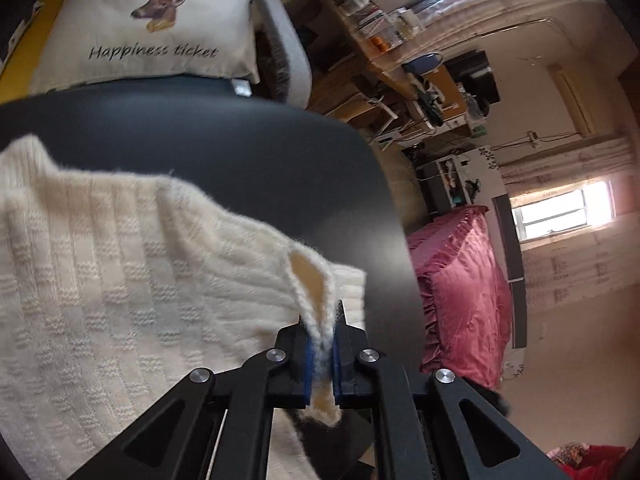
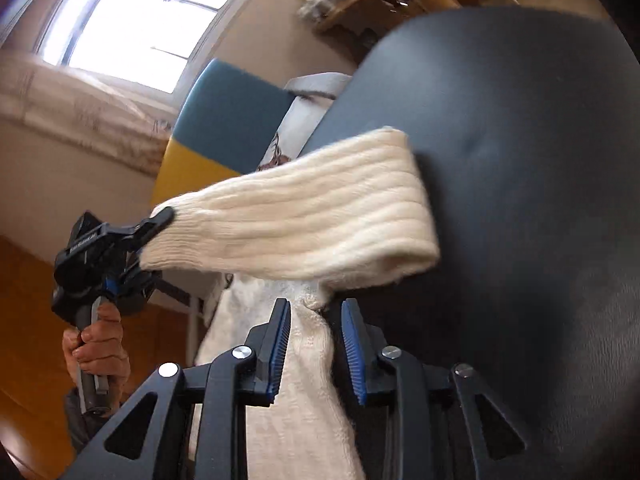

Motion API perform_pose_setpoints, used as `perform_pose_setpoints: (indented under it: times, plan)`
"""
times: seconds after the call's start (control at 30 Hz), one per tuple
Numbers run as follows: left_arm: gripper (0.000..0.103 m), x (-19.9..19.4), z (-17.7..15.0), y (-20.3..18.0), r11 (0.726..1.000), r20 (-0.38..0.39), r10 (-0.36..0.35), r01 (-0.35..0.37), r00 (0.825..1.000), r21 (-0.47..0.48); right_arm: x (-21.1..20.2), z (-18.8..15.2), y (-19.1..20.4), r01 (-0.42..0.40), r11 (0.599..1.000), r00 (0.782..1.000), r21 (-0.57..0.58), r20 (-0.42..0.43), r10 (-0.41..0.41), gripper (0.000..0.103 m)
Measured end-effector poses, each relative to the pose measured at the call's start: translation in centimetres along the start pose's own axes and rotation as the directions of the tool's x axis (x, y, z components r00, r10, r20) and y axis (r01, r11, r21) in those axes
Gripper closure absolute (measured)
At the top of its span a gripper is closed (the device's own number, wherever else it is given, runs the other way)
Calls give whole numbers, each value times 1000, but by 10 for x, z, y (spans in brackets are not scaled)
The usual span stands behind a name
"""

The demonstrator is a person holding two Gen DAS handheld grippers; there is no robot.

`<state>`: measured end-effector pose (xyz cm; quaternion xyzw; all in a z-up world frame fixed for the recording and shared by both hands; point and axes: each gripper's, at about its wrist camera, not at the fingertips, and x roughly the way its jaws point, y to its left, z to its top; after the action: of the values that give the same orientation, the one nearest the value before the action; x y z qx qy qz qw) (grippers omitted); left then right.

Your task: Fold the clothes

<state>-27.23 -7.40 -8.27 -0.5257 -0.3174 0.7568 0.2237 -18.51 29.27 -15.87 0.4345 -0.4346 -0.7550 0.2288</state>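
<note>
Dark round table [image 1: 240, 152], one cream sweater [image 1: 100, 260]; left gripper [image 1: 321, 344] clamping its edge, right gripper [image 2: 316, 344] slack around fabric.

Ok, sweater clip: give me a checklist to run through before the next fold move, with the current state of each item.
1. Left hand-held gripper shut on the cream knit sweater: ok.
2. Right hand-held gripper clamped on the knit: not ok; pads stand apart, fabric loose between them.
3. Ribbed sleeve lifted off the dark round table: ok.
4. Sweater body flat on the table: cannot tell.
5. Deer pillow apart from the sweater: ok.
</note>
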Motion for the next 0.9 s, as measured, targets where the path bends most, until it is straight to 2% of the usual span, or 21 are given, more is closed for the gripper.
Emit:
perform_pose_setpoints:
  times: [0.1,0.2,0.23,0.3,0.33,0.4,0.57,0.63,0.7,0.83,0.9]
  plan:
    - [96,-20,18,-44,997,49,-37,34,998,63,-8,-9,-28,-148,971,989,189,22,146,75]
    - [96,-43,35,-79,991,94,-58,47,994,122,0,-14,-38,-228,918,973,324,49,224,74]
    - [96,-52,40,-87,989,112,-69,53,991,137,5,-15,-41,-251,892,967,376,57,247,72]
    - [96,-78,48,-98,984,162,-95,68,982,162,13,-15,-48,-296,839,953,457,84,291,58]
    - [96,-90,51,-101,983,185,-104,72,977,172,16,-15,-50,-313,819,948,482,101,303,55]
    - [96,-114,50,-97,982,221,-107,69,969,175,29,-12,-45,-328,799,942,504,110,317,46]
    - [96,-153,47,-64,989,271,-89,52,958,141,66,-14,-31,-331,742,935,582,95,343,37]
    - [96,-165,44,-47,991,284,-85,52,955,122,80,-18,-27,-349,704,928,618,122,353,37]
    - [96,-176,40,-32,993,295,-83,55,952,100,94,-21,-24,-375,665,918,646,159,364,32]
    - [96,-193,29,-9,993,309,-97,73,946,90,111,-24,-24,-383,608,920,696,230,317,29]
    - [96,-204,23,-1,992,325,-104,77,940,96,118,-25,-23,-381,599,922,705,243,301,28]
